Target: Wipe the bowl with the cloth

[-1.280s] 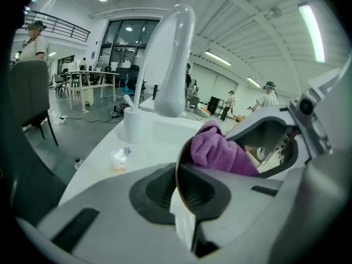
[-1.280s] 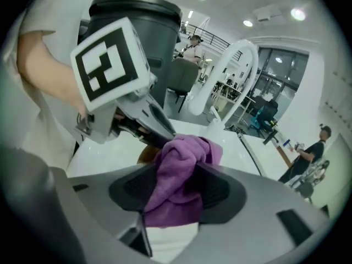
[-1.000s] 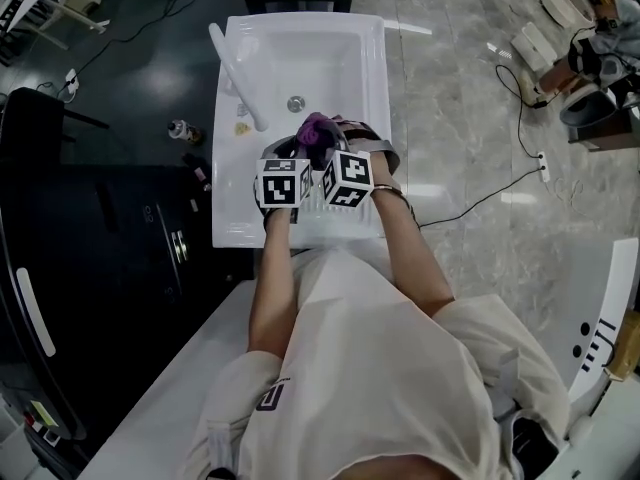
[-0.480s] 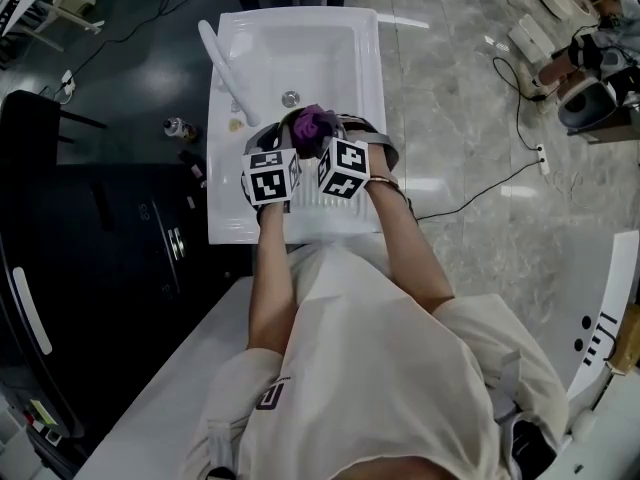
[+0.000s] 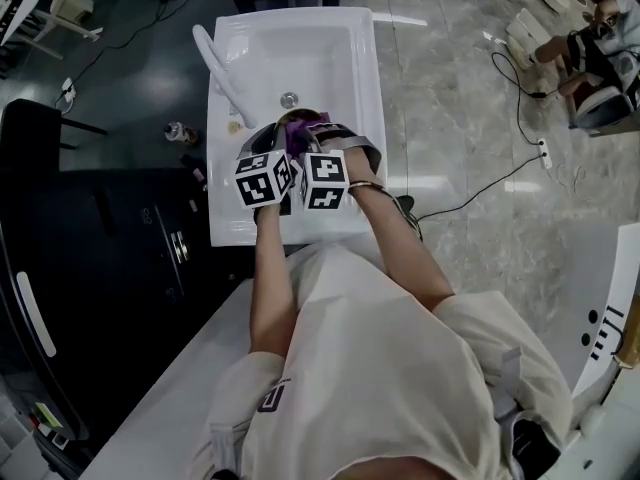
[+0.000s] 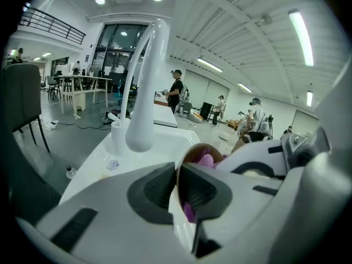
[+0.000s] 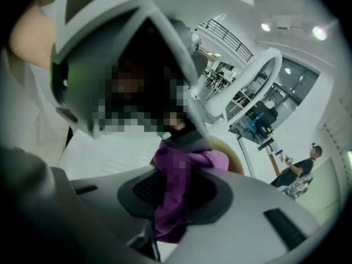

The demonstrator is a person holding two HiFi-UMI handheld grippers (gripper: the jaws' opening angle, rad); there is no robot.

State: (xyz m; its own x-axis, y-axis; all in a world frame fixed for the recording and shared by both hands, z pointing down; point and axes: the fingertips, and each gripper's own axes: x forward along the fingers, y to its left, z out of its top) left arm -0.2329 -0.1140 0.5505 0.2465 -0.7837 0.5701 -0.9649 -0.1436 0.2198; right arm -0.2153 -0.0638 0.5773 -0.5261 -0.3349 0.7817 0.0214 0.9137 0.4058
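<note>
In the head view I hold both grippers over the near part of the white sink point(image 5: 345, 63). My left gripper point(image 5: 272, 140) is shut on the rim of a brown bowl point(image 6: 199, 149), which stands tilted on edge; the thin rim is pinched between its pads point(image 6: 148, 187). A purple cloth point(image 7: 175, 187) hangs between the pads of my right gripper point(image 7: 171, 196), whose jaws have just been closing and are shut on it. The cloth point(image 5: 297, 131) sits bunched inside the bowl point(image 7: 234, 154). The marker cubes hide most of the bowl from above.
A white faucet point(image 5: 222, 66) arches over the sink's left side, close to the bowl, with the drain point(image 5: 288, 100) just beyond. The ribbed draining board point(image 5: 345, 218) lies nearest me. A small bottle point(image 5: 178, 131) stands on the dark floor left of the sink.
Both grippers, the bowl and the cloth have shifted left and farther into the sink. The right gripper has closed in on the left one, and less of the cloth shows.
</note>
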